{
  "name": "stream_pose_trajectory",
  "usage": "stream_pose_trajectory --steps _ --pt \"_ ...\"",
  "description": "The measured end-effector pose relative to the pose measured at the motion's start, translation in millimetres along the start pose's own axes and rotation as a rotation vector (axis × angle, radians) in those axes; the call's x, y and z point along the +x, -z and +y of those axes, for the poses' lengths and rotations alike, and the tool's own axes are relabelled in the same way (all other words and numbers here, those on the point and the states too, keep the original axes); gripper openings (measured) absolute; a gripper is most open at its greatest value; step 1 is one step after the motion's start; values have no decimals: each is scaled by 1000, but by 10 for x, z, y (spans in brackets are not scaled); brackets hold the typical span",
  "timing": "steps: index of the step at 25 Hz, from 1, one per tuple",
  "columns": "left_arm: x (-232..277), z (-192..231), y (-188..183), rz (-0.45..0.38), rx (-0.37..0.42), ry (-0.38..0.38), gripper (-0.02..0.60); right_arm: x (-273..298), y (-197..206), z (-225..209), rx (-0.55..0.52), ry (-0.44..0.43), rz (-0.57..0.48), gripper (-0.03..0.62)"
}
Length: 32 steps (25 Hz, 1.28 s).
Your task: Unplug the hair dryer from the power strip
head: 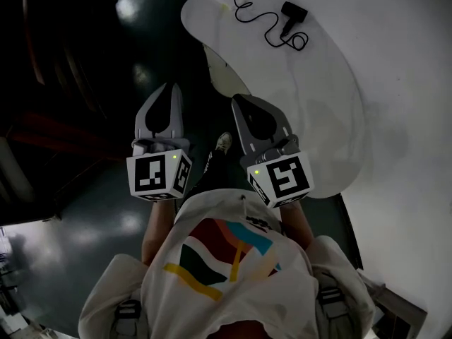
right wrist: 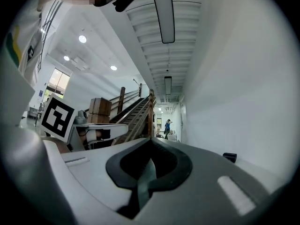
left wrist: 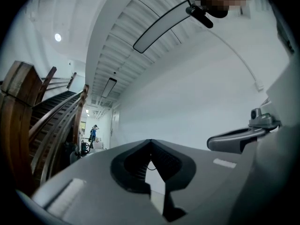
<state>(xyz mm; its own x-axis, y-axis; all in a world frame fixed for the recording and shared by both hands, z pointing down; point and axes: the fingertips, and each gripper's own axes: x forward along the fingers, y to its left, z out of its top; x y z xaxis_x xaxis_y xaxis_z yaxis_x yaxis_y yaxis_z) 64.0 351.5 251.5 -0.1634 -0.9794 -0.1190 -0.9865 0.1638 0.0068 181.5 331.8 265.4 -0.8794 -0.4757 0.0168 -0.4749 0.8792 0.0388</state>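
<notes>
In the head view a black hair dryer (head: 292,13) lies on the far part of a white curved table (head: 311,104). Its black cord (head: 256,17) snakes left toward the table's far end; I cannot make out the power strip there. My left gripper (head: 171,88) and right gripper (head: 238,99) are held side by side well short of the dryer. Both are shut and empty. The left gripper view shows shut jaws (left wrist: 150,143) facing a white wall. Past the right gripper's shut jaws (right wrist: 151,142), a small black part of the dryer (right wrist: 229,157) shows at the right.
A dark glossy floor (head: 106,83) lies left of the table. A wooden staircase (left wrist: 42,111) rises at the left, with cardboard boxes (right wrist: 100,107) beside it. A person (right wrist: 167,125) stands far down the corridor. The white wall (right wrist: 234,88) runs along the right.
</notes>
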Motion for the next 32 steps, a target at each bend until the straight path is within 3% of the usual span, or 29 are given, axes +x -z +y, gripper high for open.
stream_pose_trajectory --steps 4,8,14,23,32 --pt "316 114 58 -4 -18 22 -2 309 -1 -87 6 -16 7 14" --pt "854 267 232 3 -38 67 -2 728 148 -361 40 33 11 14" --pt "2008 595 328 14 -52 171 -2 1720 152 -955 66 121 41 14" --pt "3764 1551 213 1 -50 269 -2 3407 -120 -1754 92 279 31 14" --pt "4586 2055 382 13 -126 347 -2 4177 65 -2082 100 374 114 14"
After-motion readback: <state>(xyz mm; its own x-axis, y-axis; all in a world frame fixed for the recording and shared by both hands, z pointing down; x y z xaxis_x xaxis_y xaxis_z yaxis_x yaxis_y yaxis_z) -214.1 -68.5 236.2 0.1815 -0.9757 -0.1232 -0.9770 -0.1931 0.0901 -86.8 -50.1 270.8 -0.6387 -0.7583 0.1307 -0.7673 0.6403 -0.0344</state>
